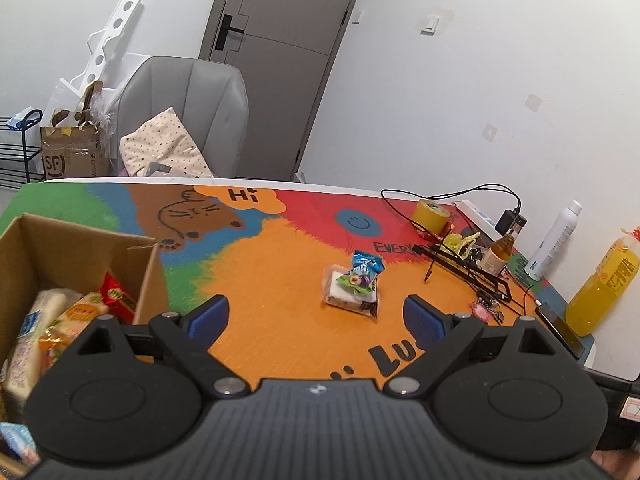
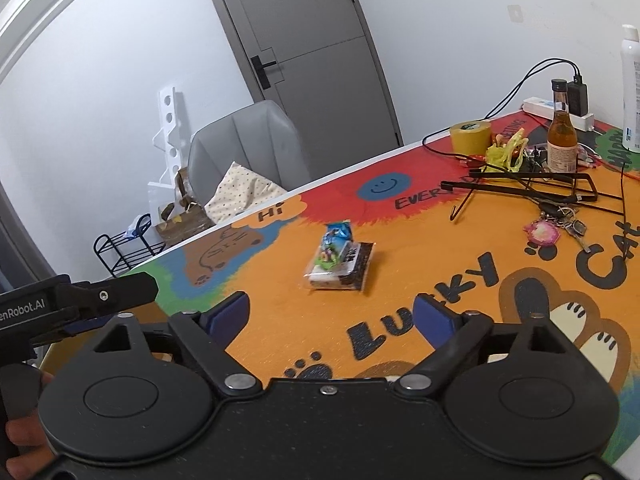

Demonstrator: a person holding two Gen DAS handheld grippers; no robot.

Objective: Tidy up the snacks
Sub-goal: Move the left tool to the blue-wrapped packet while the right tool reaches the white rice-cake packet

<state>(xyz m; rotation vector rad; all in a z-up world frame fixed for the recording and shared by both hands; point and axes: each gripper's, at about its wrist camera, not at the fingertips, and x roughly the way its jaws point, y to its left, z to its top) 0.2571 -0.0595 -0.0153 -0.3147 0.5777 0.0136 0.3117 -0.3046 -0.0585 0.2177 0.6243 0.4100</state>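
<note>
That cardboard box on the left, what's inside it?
The cardboard box holds several snack packets: a red one, an orange one and pale wrapped ones. The left gripper's body covers the box's near part, so anything there or underneath stays hidden.

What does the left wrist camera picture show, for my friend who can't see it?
The open, empty left gripper hovers over a colourful table, facing a small pile of snack packets. A cardboard box with snacks already inside stands at its left.

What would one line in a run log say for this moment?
left gripper: open, empty | right gripper: open, empty | snack packets: loose on table mat | cardboard box: holds snacks
</note>
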